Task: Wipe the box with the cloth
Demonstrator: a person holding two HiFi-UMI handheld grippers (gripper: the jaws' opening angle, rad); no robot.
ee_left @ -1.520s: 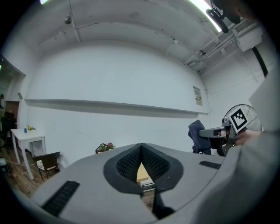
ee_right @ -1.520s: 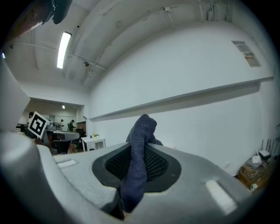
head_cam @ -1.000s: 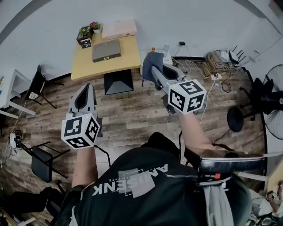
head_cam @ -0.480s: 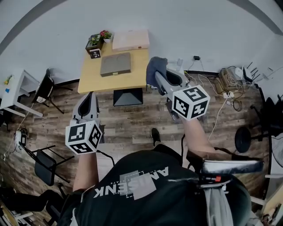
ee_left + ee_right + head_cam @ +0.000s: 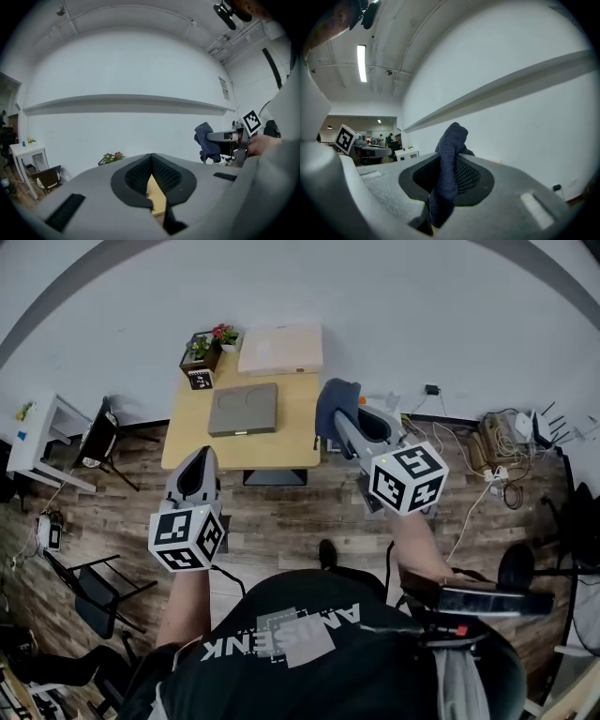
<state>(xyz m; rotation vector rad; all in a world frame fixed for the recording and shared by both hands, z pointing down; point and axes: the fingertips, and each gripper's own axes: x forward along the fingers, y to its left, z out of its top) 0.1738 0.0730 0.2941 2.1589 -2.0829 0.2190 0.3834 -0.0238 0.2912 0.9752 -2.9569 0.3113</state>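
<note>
Box (image 5: 243, 410) on table (image 5: 192, 442); plant (image 5: 208, 343) behind it; cloth (image 5: 333, 407) right.

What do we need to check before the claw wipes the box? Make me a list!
1. Cloth pinched in the right claw: ok.
2. Left claw shut, with nothing in it: ok.
3. Grey box flat on the table, nothing on top of it: ok.
4. Claws close enough to wipe: not ok, the person stands back from the table.
5. Which box to wipe, the grey box or the pale box behind it: cannot tell.

Head view down; others toward wall (image 5: 117, 70)
</note>
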